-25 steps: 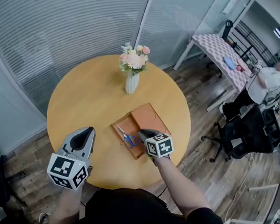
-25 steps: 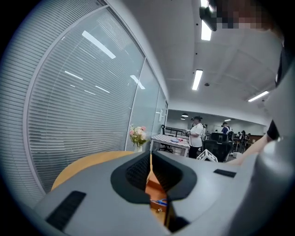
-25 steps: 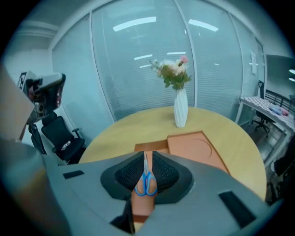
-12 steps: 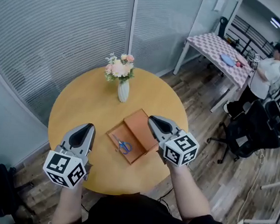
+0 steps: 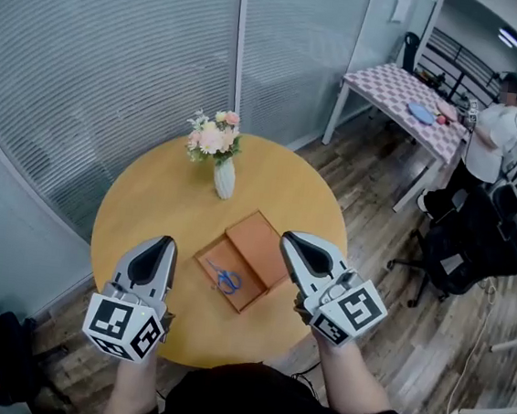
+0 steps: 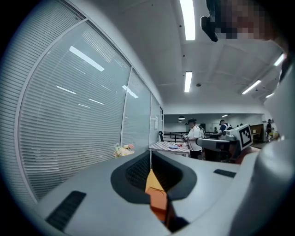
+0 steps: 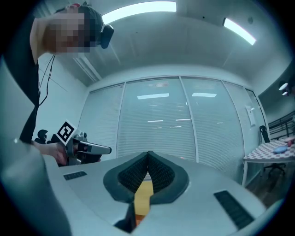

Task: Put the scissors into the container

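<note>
Bright, even indoor light from ceiling strip lamps (image 6: 187,18) fills all three views; the round table (image 5: 149,199) in the head view carries only faint, soft shadows, and the lamps repeat as pale streaks of glare on the glass wall (image 7: 156,97). Both gripper views are fisheye, with straight lines bowed and corners black, the right one tinted a cool blue-green. Close to the lens, the left gripper (image 6: 150,153) and the right gripper (image 7: 148,153) look soft, whereas the room behind is sharper.

Head view high above table (image 5: 149,195), gripper views level, facing outward
</note>
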